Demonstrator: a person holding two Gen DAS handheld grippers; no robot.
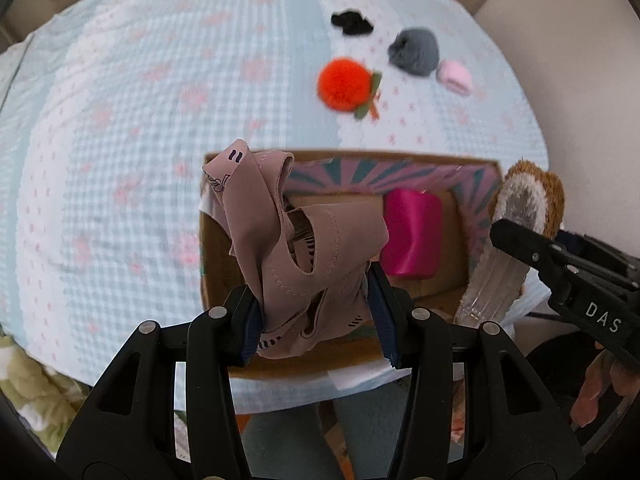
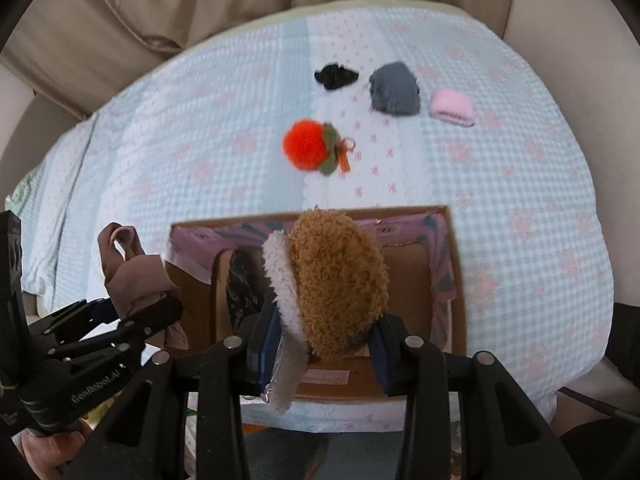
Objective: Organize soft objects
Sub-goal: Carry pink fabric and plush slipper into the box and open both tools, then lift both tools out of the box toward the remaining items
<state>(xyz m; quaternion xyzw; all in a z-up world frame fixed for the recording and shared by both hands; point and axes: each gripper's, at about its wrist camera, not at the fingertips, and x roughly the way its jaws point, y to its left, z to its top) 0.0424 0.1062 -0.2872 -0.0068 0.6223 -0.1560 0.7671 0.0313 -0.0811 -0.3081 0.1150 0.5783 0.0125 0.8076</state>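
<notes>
The left tool (image 1: 316, 320) gripped a mauve fabric garment (image 1: 288, 248) above the cardboard box (image 1: 208, 264) at lower centre of the frame. The right tool (image 2: 320, 356) clamped a brown plush item (image 2: 340, 280) over the same box. A magenta roll (image 1: 412, 236) lay inside. An orange pompom (image 1: 344, 84) rested on the surface (image 1: 120, 120) beyond.

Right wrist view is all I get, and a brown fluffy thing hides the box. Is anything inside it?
Observer: Yes. Behind the fluffy thing in your right gripper, a magenta roll lies in the box.
Operator: What's the left gripper holding? I only see a bit.
Observer: The left gripper is shut on a mauve cloth with stitched cut-outs and small dark printed marks.
</notes>
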